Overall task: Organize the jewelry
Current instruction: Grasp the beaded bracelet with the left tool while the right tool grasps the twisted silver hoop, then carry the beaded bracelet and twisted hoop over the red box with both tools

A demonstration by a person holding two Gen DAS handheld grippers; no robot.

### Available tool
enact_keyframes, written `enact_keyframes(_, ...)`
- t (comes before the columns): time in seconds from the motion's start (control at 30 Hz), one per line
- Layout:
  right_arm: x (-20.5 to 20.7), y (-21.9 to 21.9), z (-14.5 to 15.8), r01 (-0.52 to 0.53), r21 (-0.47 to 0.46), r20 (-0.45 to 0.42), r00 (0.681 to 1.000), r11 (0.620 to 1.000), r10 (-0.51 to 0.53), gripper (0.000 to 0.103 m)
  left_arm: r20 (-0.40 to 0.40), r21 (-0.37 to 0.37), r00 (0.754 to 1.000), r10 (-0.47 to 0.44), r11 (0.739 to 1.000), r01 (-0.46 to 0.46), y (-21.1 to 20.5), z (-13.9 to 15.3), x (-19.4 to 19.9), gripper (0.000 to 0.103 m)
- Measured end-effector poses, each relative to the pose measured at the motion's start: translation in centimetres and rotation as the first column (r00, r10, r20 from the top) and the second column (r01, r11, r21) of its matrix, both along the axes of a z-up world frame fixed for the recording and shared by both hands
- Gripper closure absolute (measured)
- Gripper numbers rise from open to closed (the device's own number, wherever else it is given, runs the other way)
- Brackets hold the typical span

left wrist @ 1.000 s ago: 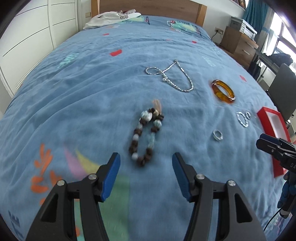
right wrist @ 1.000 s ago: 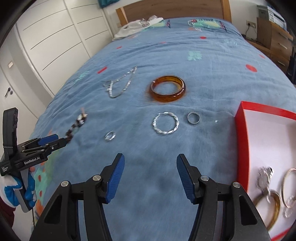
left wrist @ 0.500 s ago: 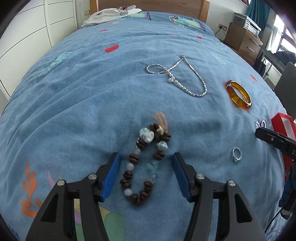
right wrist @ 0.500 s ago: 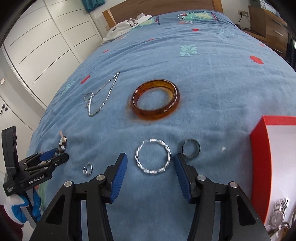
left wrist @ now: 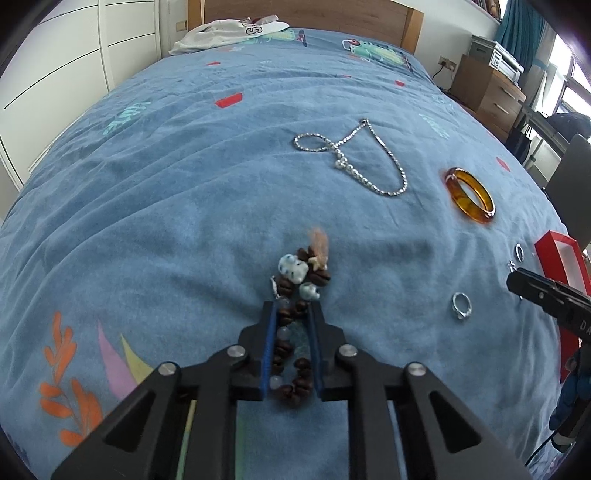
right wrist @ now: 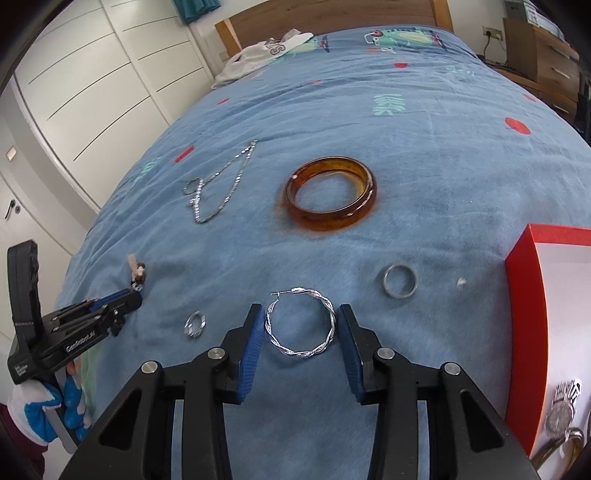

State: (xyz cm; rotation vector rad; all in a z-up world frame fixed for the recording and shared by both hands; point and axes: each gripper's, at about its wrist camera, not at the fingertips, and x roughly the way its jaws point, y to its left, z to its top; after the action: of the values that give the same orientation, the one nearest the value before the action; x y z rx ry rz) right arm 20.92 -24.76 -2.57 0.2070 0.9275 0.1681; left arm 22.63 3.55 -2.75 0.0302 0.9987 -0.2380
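Note:
A beaded bracelet (left wrist: 295, 273) of brown and pale beads lies on the blue bedspread (left wrist: 184, 221). My left gripper (left wrist: 292, 308) is down over its near half, and the closing jaws press the beads on both sides. A twisted silver hoop (right wrist: 299, 354) lies between the blue pads of my right gripper (right wrist: 301, 312). Those jaws are closing too, with a thin gap left on each side. Farther off lie an amber bangle (right wrist: 328, 219), a silver chain (right wrist: 221, 206), a small ring (right wrist: 194, 325) and a plain band ring (right wrist: 400, 280). The red box (right wrist: 517, 295) at right holds a watch (right wrist: 561, 406).
A white garment (left wrist: 229, 31) lies by the wooden headboard. A wooden nightstand (left wrist: 487, 88) stands beyond the bed's right side and white wardrobe doors (right wrist: 92, 74) line the left. A gloved hand (right wrist: 33, 406) holds the left gripper at the bed's left edge.
My left gripper moved forward over the beaded bracelet and its jaws closed onto it. The right gripper advanced until the twisted hoop lay between its pads, and its jaws narrowed.

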Motion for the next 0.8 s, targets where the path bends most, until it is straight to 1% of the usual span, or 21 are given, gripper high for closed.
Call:
enact_keyframes(0.33, -3.3, 1.2, 1.5, -0.046, -0.001, 0.015, 0.999, 0.999, 0.046, 0.063, -0.007, -0.019, 1.000, 0.016, 1.000, -0.016, -0.1, 1.5, -3.2, 0.088)
enact_keyframes(0.67, -7.3, 1.7, 4.9, -0.071, 0.014, 0.078, 0.994, 0.997, 0.069, 0.063, 0.038, -0.037, 0.999, 0.013, 0.999, -0.012, 0.0, 5.7, -6.9, 0.088)
enact_keyframes(0.8, -9.1, 1.6, 6.4, -0.075, 0.018, 0.112, 0.991, 0.997, 0.073, 0.063, 0.060, -0.044, 0.998, 0.000, 0.999, 0.003, -0.8, 7.3, -8.5, 0.088)
